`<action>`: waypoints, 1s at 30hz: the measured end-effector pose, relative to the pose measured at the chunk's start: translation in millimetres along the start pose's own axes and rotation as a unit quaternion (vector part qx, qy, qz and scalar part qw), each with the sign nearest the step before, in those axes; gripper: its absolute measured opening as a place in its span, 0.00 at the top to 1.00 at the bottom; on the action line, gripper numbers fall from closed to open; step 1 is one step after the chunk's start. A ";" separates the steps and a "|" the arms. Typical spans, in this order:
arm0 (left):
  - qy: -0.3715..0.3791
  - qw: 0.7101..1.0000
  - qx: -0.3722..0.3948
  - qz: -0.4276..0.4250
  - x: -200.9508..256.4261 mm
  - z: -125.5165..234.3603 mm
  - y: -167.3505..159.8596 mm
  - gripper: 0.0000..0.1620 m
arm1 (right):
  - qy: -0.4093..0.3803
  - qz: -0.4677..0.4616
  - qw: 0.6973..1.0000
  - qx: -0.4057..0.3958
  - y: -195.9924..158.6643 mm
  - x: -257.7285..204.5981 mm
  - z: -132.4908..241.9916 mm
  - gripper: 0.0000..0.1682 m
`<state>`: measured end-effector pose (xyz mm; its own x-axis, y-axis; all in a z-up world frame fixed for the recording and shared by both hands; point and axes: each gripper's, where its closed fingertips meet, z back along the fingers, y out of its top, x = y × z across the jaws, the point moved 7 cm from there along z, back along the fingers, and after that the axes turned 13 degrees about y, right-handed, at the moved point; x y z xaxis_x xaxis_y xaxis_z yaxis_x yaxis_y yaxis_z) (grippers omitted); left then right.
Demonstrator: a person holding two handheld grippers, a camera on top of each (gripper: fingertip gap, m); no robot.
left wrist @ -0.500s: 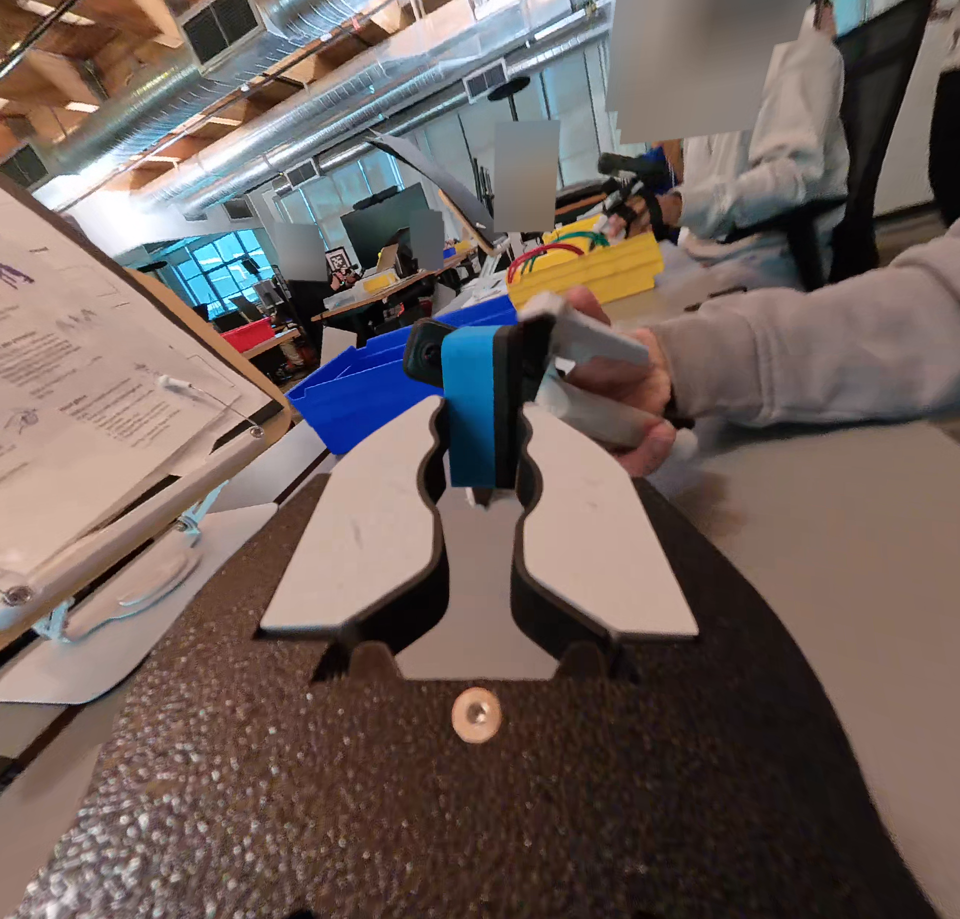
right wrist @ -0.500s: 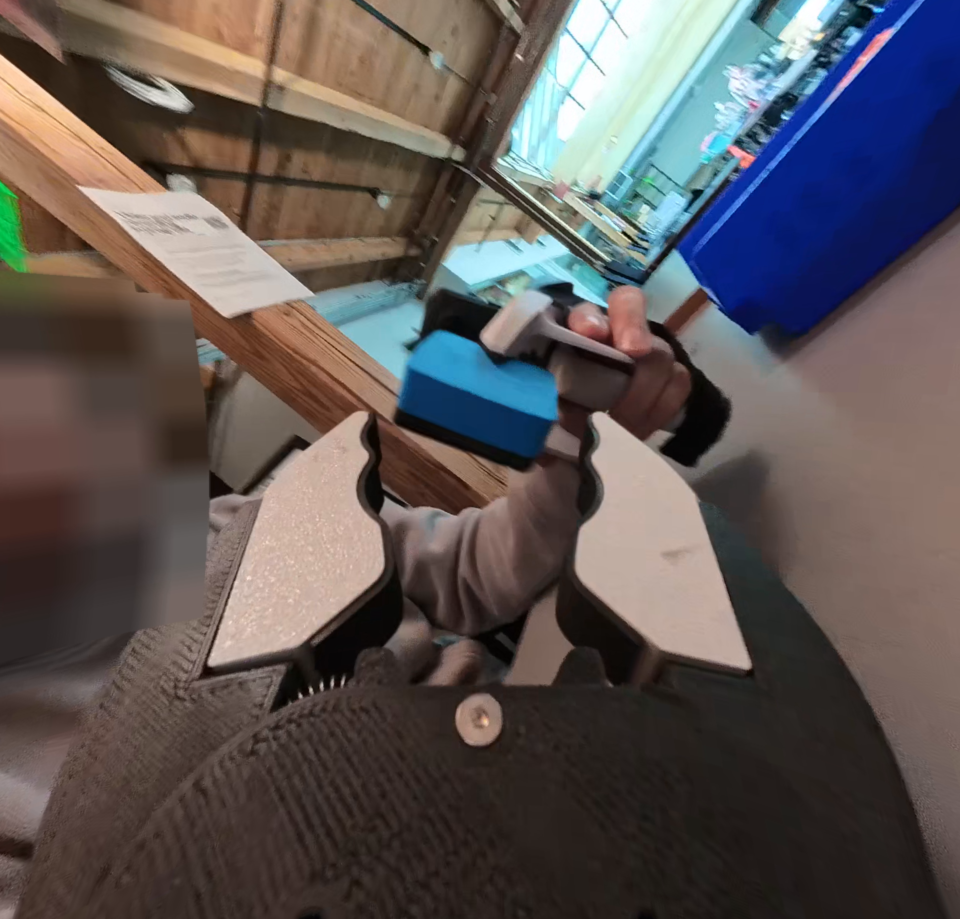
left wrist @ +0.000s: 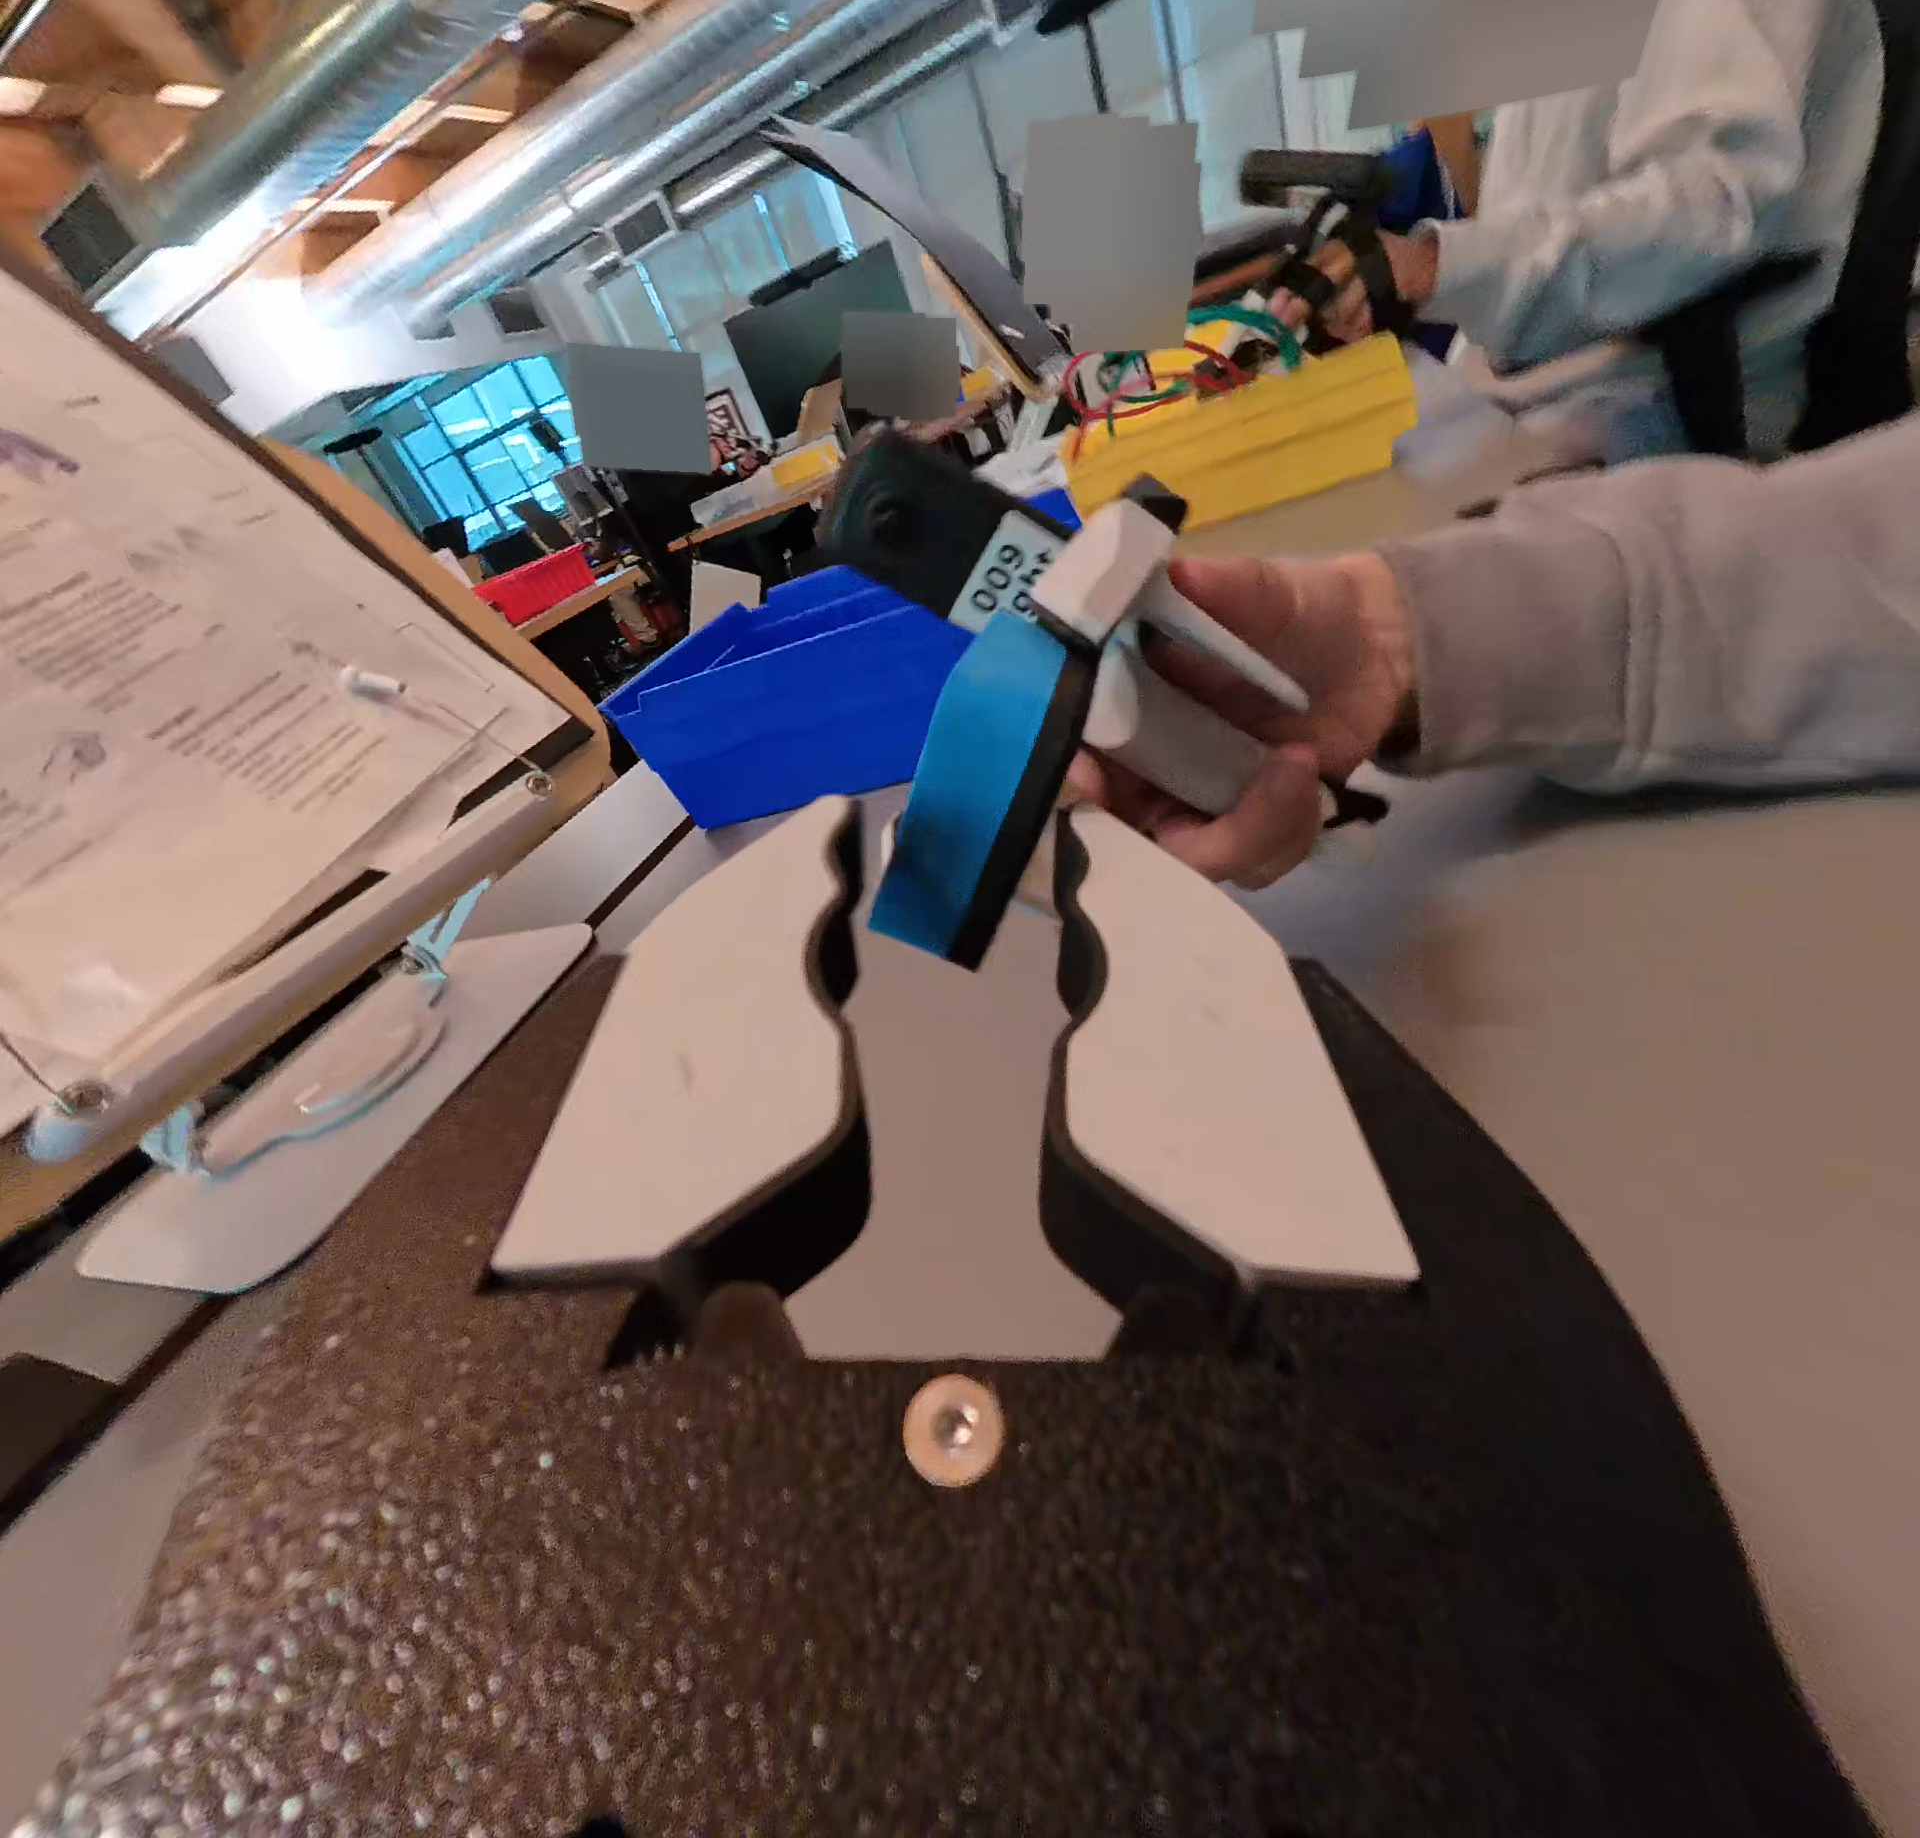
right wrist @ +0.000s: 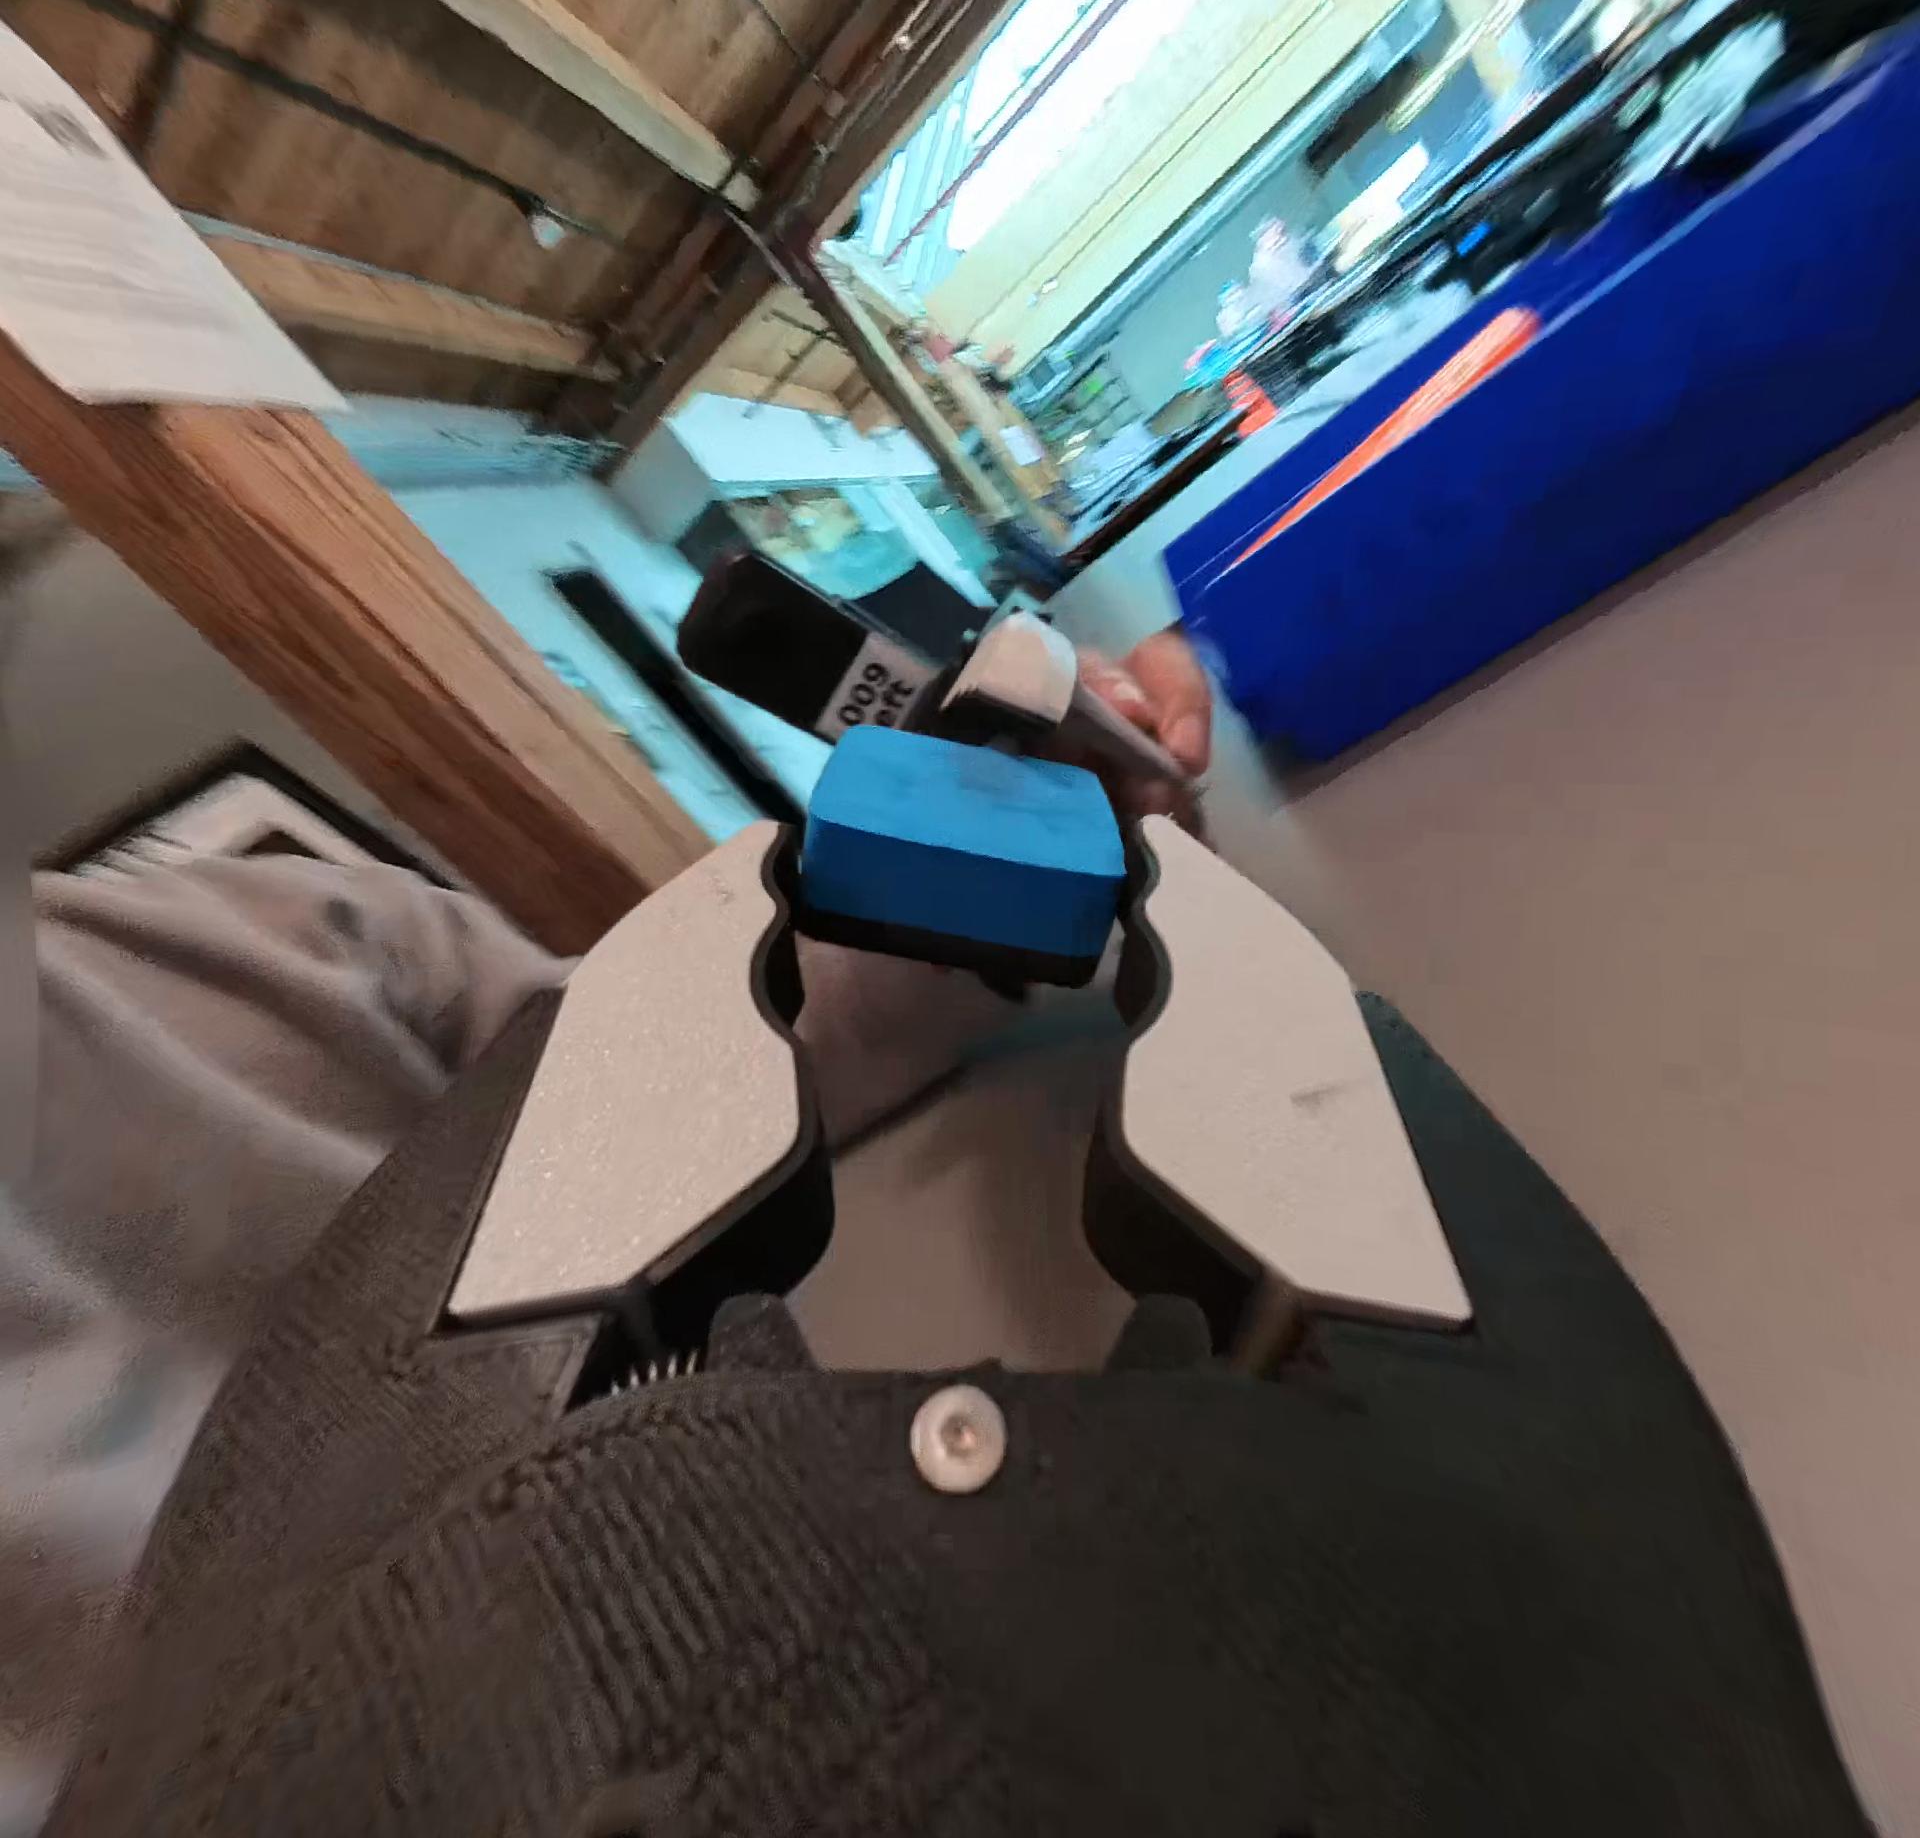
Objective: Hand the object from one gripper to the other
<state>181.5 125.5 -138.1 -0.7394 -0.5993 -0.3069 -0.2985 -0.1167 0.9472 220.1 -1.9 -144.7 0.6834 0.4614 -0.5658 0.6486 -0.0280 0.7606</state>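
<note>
Blue foam block (right wrist: 961, 848) hangs above the surface (left wrist: 1610, 1061), clamped at the tips of our right gripper (right wrist: 958, 858); our left gripper (left wrist: 956, 832) stands spread around its tilted edge. If we release the right before the left clenches, or the left pinches only a corner, we judge it drops.

A grey table (left wrist: 1621, 1009) carries the scene. A blue bin (left wrist: 769, 718) rests on it. Left of the bin stands a document stand (left wrist: 260, 1144) with papers; behind the bin, to the right, sits a yellow bin (left wrist: 1247, 438) holding wires.
</note>
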 end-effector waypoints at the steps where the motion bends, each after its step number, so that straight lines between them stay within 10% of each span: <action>1: 0.002 1.000 0.003 0.023 -1.2 0.0 0.9 0.73 | -0.033 0.056 0.998 -0.002 5.9 -2.9 2.9 0.65; 5: 0.022 0.997 -0.010 0.079 -9.6 -0.2 1.2 0.61 | -0.254 0.321 0.912 0.009 40.9 -25.6 32.4 0.65; 11: 0.036 0.996 -0.051 0.061 -9.6 -4.5 -9.7 0.65 | -0.661 0.440 0.603 0.082 86.2 -94.8 143.2 0.65; 13: 0.036 0.996 -0.058 0.055 -8.3 -5.7 -11.1 0.66 | -0.740 0.387 0.547 0.059 84.9 -106.3 187.8 0.65; 18: 0.030 0.995 -0.064 0.071 -6.7 -8.1 -12.9 0.68 | -0.770 0.271 0.576 -0.022 65.5 -76.2 255.0 0.64; 30: 0.027 0.993 -0.076 0.086 -7.3 -9.0 -16.6 0.67 | -0.754 0.312 0.572 -0.080 57.9 -56.1 260.5 0.63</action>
<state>197.3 124.7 -150.7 -0.7365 -0.6622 -0.1380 -0.0738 -0.1241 0.9895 306.6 -260.4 -151.8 0.3558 -0.8875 0.2928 0.1633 0.3675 0.9156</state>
